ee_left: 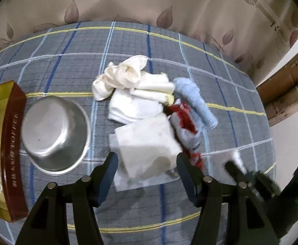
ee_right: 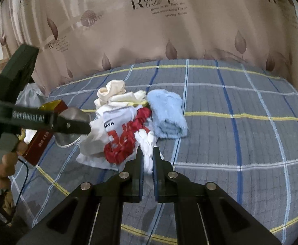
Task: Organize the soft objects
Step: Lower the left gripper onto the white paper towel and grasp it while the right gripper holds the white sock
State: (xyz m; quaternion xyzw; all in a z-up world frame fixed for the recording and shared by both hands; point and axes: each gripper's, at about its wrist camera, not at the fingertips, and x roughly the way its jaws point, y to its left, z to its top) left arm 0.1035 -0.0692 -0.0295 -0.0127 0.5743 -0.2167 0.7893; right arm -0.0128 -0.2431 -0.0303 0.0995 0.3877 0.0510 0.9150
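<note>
A heap of soft things lies mid-bed: a cream cloth (ee_left: pixel 124 75), a folded white cloth (ee_left: pixel 136 106), a rolled blue towel (ee_left: pixel 195 102) and a red-and-white plastic bag (ee_left: pixel 187 126). My left gripper (ee_left: pixel 146 159) straddles a puffed white bag (ee_left: pixel 146 140), with its pads against the bag's two sides. In the right wrist view my right gripper (ee_right: pixel 147 155) is shut on a white fluffy cloth (ee_right: pixel 146 140), just in front of the blue towel (ee_right: pixel 167 114) and the red-and-white bag (ee_right: pixel 120 140). In the left wrist view the right gripper (ee_left: pixel 236 163) shows blurred at the right.
A steel bowl (ee_left: pixel 55 130) sits left of the heap, next to a red and gold box (ee_left: pixel 12 143) holding white fluffy items. The plaid bedcover (ee_right: pixel 240 132) lies flat to the right. A leaf-print curtain (ee_right: pixel 169 30) hangs behind. A hand (ee_right: pixel 4 167) grips the left tool.
</note>
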